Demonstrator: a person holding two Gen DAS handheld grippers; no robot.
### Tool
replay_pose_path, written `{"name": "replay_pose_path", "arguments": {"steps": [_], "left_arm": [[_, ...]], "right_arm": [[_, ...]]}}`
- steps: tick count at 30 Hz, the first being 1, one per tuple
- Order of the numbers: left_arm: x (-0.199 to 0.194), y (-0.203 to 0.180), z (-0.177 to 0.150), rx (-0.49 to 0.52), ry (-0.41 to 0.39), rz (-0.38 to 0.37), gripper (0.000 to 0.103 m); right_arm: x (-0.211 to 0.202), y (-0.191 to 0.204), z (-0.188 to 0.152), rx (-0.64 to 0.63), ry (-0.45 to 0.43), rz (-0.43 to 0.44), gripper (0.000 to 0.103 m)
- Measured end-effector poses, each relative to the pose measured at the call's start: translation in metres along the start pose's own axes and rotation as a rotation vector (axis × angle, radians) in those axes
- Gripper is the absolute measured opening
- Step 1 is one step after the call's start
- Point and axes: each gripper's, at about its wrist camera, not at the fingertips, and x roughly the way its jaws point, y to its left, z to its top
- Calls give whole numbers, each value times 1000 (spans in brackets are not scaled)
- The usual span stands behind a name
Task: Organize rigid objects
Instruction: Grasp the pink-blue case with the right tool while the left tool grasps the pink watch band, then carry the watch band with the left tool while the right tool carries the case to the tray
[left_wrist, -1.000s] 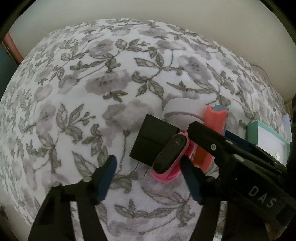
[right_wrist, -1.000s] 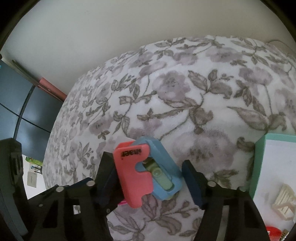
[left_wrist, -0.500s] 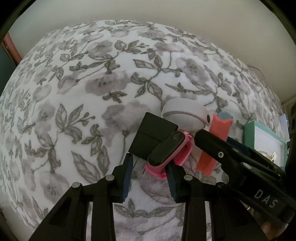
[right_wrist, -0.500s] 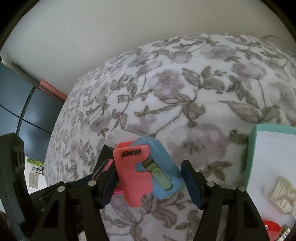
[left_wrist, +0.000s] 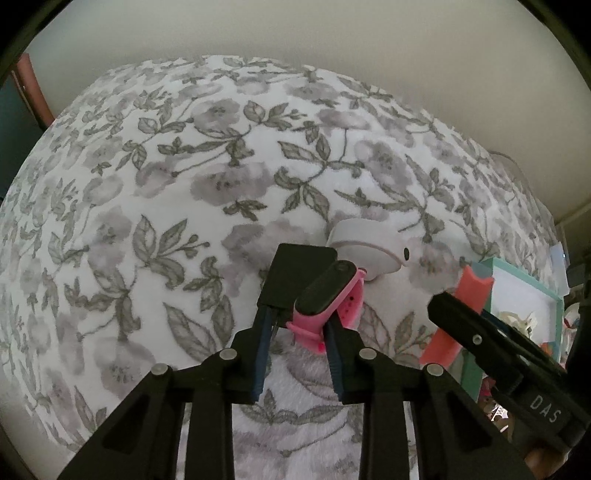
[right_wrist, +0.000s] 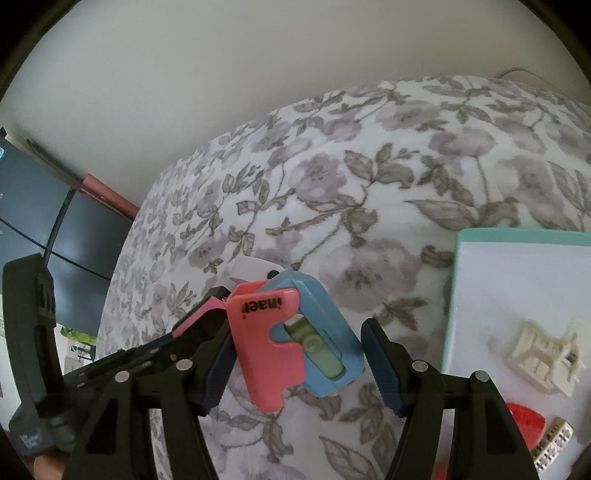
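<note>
A white blanket (left_wrist: 192, 192) printed with grey flowers and leaves covers the whole surface and bulges under the fisheye lens. Behind it rises a plain off-white wall (right_wrist: 229, 81). At the left edge of the right wrist view stands a dark panel (right_wrist: 33, 206) crossed by a thin black line, with a reddish-brown strip (right_wrist: 110, 192) running along its upper side. The same strip shows at the far left of the left wrist view. A thin pale cable (right_wrist: 517, 72) loops at the blanket's far edge.
</note>
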Motion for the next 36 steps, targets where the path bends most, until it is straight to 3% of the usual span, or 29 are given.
{"name": "replay_pose_path", "arguments": {"steps": [3,4,21,36], "left_arm": [[-3,-4,2,-2,-9,0,28],[-7,-6,3,-2,-18,-2,19],[-49,-49,0,71,-114,0,19],[-80,-125,-13,160,-188,-72,19]], "right_arm": [[-9,-1,-4,13,-12,7,69],[-12,0,-6,13,-16,9,69],[-71,-21,-25,74,-106,7,69],[-145,-63,-15,123,-230,-75,69]]}}
